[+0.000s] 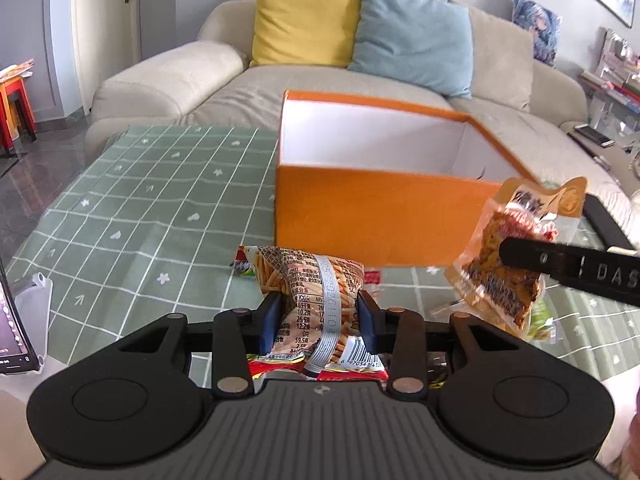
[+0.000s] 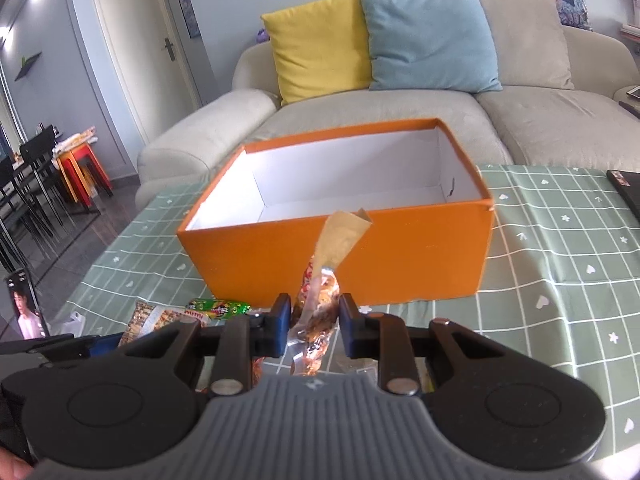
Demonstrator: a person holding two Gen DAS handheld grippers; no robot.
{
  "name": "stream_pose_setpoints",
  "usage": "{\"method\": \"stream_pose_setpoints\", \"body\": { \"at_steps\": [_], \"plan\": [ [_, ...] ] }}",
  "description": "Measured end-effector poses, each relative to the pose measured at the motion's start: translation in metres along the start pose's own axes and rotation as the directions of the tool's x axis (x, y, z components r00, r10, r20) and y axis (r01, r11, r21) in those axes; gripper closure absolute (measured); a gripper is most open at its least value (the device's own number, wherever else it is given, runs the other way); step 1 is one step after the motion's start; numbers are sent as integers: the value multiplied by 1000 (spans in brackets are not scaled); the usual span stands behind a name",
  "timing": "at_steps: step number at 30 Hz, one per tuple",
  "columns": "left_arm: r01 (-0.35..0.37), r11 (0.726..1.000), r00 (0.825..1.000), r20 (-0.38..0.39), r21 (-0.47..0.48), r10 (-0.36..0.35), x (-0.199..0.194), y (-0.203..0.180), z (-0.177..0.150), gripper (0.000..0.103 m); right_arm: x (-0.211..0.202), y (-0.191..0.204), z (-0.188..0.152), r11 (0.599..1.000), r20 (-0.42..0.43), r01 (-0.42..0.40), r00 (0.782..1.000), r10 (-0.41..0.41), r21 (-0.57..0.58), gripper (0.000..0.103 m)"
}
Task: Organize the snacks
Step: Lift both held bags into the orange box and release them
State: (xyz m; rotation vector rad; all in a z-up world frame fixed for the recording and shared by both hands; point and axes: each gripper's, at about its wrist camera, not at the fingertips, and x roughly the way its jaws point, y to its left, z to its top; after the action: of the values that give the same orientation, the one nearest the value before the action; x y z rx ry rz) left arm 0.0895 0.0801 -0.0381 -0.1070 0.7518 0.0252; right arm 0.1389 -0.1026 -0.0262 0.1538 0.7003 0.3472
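My left gripper [image 1: 319, 316] is clamped on a puffy foil snack bag printed w/ fries and a barcode [image 1: 316, 300], held clear above the green grid-pattern tablecloth [image 1: 132, 208]. My right gripper [image 2: 311, 326] is pinched on a clear-and-tan plastic pouch of brown dried snack [image 2: 320, 304], its tan top flap standing up in front of the open orange cardboard box w/ white inside [image 2: 400, 256]. The box sits toward the far edge of the tablecloth, by the beige fabric sofa [image 2: 360, 120].

Left view only: the pouch side-on, brown contents visible, right finger crossing it; a red packet under my left jaws; a monitor edge at the near left corner.

Right view only: the box floor, bare white; a small green wrapped candy packet [image 2: 219, 306] lying on the cloth just in front of the box's near left corner; a dark flat item at the right edge of the tablecloth.
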Motion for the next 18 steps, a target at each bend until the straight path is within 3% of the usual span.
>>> {"method": "stream_pose_setpoints", "body": {
  "at_steps": [18],
  "plan": [
    [18,998,999,36,54,-20,-21,-33,46,59,-52,-14,34,999,121,-53,991,51,12,83]
  ]
}}
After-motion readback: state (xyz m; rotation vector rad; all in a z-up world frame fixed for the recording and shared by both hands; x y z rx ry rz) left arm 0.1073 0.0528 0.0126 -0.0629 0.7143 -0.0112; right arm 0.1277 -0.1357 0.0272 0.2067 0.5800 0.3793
